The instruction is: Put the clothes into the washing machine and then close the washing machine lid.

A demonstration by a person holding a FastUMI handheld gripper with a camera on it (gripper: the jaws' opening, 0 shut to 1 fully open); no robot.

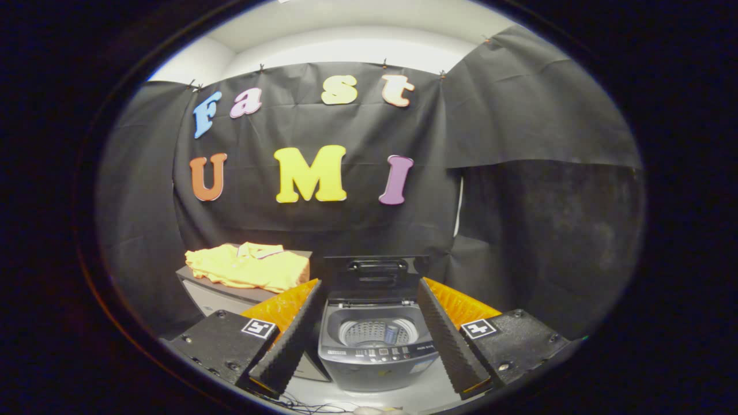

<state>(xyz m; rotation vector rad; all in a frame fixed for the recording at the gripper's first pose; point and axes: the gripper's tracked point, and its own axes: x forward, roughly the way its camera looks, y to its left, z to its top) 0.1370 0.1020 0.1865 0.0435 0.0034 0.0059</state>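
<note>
- Yellow cloth comes first on your left: the clothes [248,267], a folded yellow shirt with a paler collar, lie on top of a low grey cabinet [216,295] that stands against the black wall cloth.
- The shirt covers most of the cabinet top and hangs a little over its front edge; it sits beyond your left finger [288,334] and well apart from it.
- Your claw [369,340] is spread wide and has hold of nothing; the two ridged fingers angle outward, with open air between them.
- Between the fingers and just ahead of them you see the washing machine [375,346], a small dark grey top-loader standing on a pale floor [415,395].
- Its lid [372,278] is up, tilted back toward the wall cloth, with a handle recess near its top edge.
- Below the lid the perforated metal drum [375,332] is exposed; you can make out a small upright part in the middle, too small to tell what it is.
- A control panel [383,351] runs along the front rim of the machine.
- The cabinet with the shirt stands just beside the machine, on its left.
- Your right finger [452,340] reaches past the machine's right side, touching nothing.
</note>
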